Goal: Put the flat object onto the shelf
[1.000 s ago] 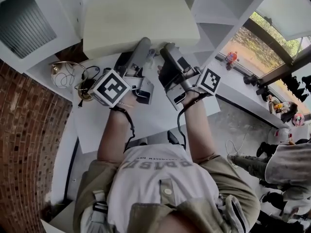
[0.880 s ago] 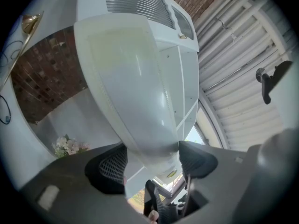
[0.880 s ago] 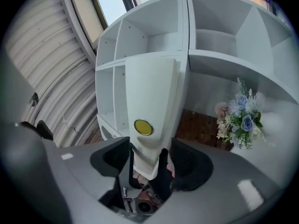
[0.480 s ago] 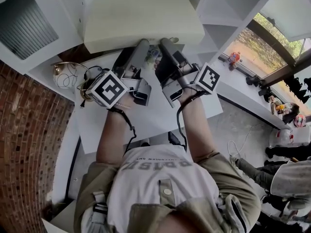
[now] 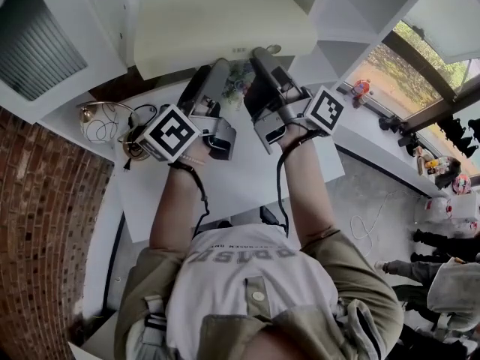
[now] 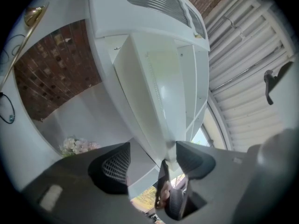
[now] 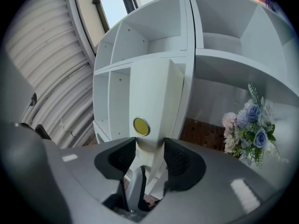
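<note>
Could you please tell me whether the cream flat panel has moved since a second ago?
Yes: the cream panel has moved away from the person toward the shelf, uncovering the flowers.

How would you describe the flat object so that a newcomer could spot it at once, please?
Find the white cubby shelf unit beside the window. Raised before it, above the white table, is a broad cream slab. Unlike the shelf's fixed white boards, it is loose and bears a round yellow dot.
</note>
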Tool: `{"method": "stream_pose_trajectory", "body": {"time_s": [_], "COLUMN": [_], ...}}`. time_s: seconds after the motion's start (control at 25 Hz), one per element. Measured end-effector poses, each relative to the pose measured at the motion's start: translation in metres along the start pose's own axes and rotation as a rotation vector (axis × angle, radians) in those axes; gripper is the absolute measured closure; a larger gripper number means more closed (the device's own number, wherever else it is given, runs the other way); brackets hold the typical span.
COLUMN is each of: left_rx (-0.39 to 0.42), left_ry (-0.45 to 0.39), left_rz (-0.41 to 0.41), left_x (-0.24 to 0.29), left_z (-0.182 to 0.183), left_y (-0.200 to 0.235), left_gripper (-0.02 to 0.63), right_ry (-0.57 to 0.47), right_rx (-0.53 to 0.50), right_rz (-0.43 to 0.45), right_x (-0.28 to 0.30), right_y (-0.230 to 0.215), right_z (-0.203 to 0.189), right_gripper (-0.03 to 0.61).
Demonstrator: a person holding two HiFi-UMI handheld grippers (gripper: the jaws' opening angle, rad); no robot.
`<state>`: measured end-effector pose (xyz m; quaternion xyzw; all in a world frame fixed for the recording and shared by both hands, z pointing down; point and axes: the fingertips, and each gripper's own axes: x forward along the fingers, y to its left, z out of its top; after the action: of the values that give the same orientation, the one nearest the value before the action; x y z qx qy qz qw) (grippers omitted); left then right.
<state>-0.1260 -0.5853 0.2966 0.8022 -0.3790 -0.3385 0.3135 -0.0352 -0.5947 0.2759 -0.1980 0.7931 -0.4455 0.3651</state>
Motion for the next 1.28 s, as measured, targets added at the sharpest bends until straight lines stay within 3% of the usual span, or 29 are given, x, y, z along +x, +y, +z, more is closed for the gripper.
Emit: {"method": "stream_pose_trajectory", "body": {"time_s": [1.0, 1.12, 1.28], "left_rx": [-0.123, -0.075, 0.082], "left_ry": [-0.01, -0.008, 0.004], "left_rz": [0.035, 0.011, 0.041], "left_x": [0.027, 0.018, -0.014], "left_z": [0.024, 0.025, 0.017], "left_y": [0.026, 0.012, 0.007], "left_gripper": [0.313, 0.313, 0.313], "right_ry": [-0.009, -0.022, -0.034], "right_rx": [0.038, 0.005, -0.105], "right_rz": [-0.08, -0.063, -0.072], "right_x": [0.039, 0.026, -0.01], "right_y": [-0.031, -0.028, -0.024], "right_z": [0.019, 0.017, 0.014], "right_gripper": [0.405, 0.387, 0.385]}}
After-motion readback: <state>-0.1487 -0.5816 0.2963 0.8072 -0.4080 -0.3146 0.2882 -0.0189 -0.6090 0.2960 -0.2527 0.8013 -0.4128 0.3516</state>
